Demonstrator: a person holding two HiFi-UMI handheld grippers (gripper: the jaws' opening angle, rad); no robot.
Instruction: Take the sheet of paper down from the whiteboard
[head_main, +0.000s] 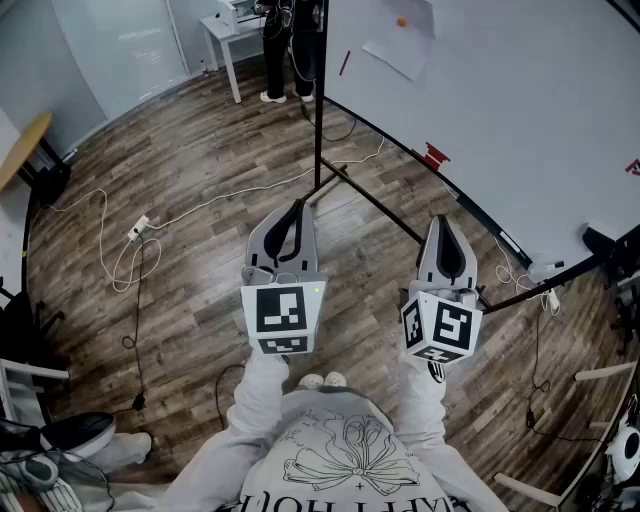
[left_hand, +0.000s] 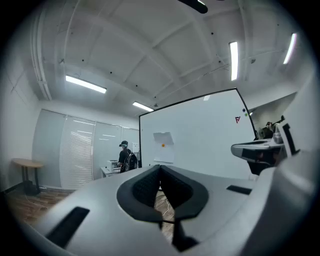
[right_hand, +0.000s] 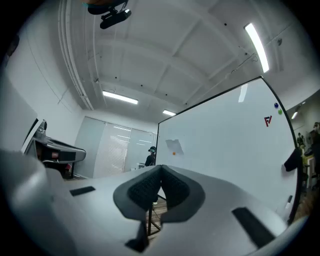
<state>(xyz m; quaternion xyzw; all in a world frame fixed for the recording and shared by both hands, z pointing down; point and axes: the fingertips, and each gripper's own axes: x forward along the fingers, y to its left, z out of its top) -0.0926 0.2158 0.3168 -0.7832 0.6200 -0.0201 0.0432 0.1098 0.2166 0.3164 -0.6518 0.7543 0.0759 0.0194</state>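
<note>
While both grippers idle out in the room, nothing of the task is yet begun.

- Wood floor (head_main: 200, 200): widest thing in the head view. A loose cable (head_main: 130, 245) lies at 9 o'clock of the grippers.
- Whiteboard (head_main: 520, 130): on a black-framed stand, filling the head view from 12 round to 3 o'clock.
- Far end: a person (head_main: 290, 40) stands by a white desk (head_main: 225, 30) at 12 o'clock, well apart from the work.
- Left gripper (head_main: 297, 207): fingers (left_hand: 142, 189) pressed together tip to tip with nothing between them, held about level.
- Right gripper (head_main: 441, 222): fingers (right_hand: 142, 190) likewise closed and empty, tipped a little upward. It rides closer to the board face than the left one.
- Sheet of paper (head_main: 400, 45): up on the board's far half, well apart from both grippers. It lies at 1 o'clock from the left fingertips and near 12 o'clock from the right. In the left gripper view its long axis runs up and down the board.
- Orange magnet (head_main: 402, 21): a small dot near the sheet's top, seemingly what pins it.

Judgement: the coming move is a walk-up along the board. The right gripper looks better placed to lead, and its fingers must part before taking an edge.
</note>
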